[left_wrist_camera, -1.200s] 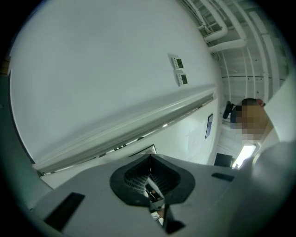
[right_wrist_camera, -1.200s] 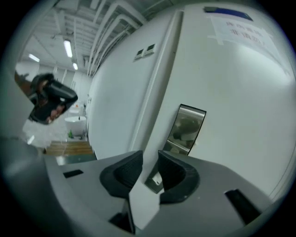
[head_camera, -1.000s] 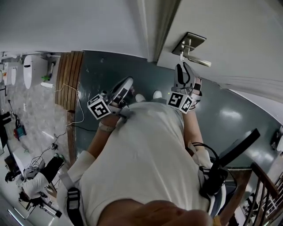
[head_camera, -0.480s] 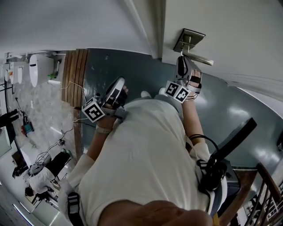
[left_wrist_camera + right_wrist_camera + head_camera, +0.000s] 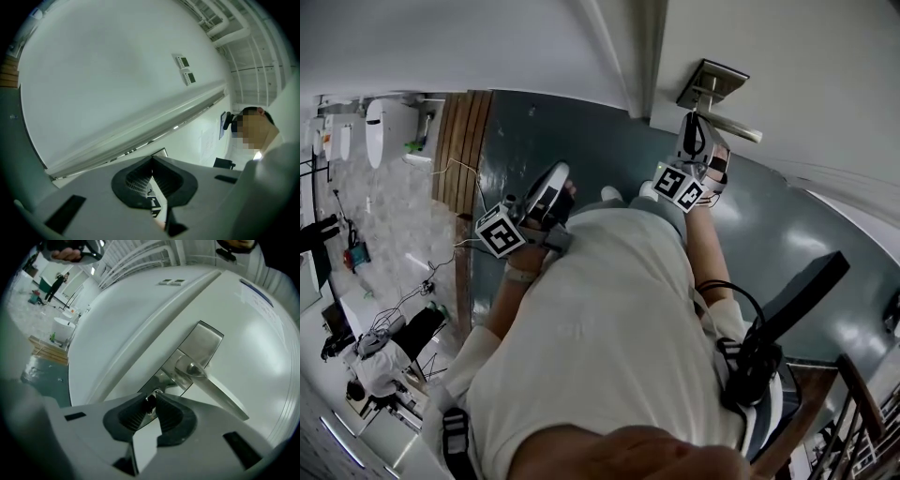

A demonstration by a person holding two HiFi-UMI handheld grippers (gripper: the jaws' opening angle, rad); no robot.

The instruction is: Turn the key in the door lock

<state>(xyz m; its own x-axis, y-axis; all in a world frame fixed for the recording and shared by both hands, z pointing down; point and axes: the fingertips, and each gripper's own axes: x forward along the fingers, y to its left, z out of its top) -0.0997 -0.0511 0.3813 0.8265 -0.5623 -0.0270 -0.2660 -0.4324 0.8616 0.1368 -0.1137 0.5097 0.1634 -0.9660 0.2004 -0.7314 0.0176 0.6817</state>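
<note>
R gripper [image 5: 151, 399] jaws just been closing, now pinched on key [image 5: 149, 405] head. Key seated in lock below lever handle [image 5: 218, 392], far right on door [image 5: 255, 333]. L gripper [image 5: 152, 161] closed, empty, idle. Keep grip square, twist about key axis, no side pull: likely slip risk.

The person wears a loose off-white T-shirt [image 5: 600, 347] with short sleeves, plain across the back and shoulders, and white shoes [image 5: 611, 194]. A pale band [image 5: 523, 273] circles the left wrist. A thin black cable [image 5: 727, 289] loops along the right forearm to a black device [image 5: 750, 375] at the hip. On the other side hangs a grey strap [image 5: 441, 386] with a black buckle [image 5: 455, 431]. The left gripper [image 5: 151, 159] and right gripper [image 5: 151, 401] have pale grey shells with dark rectangular slots. Each carries a white cube [image 5: 500, 232] printed with black square markers. Their jaws are lined with black ribbed pads [image 5: 132, 416].
</note>
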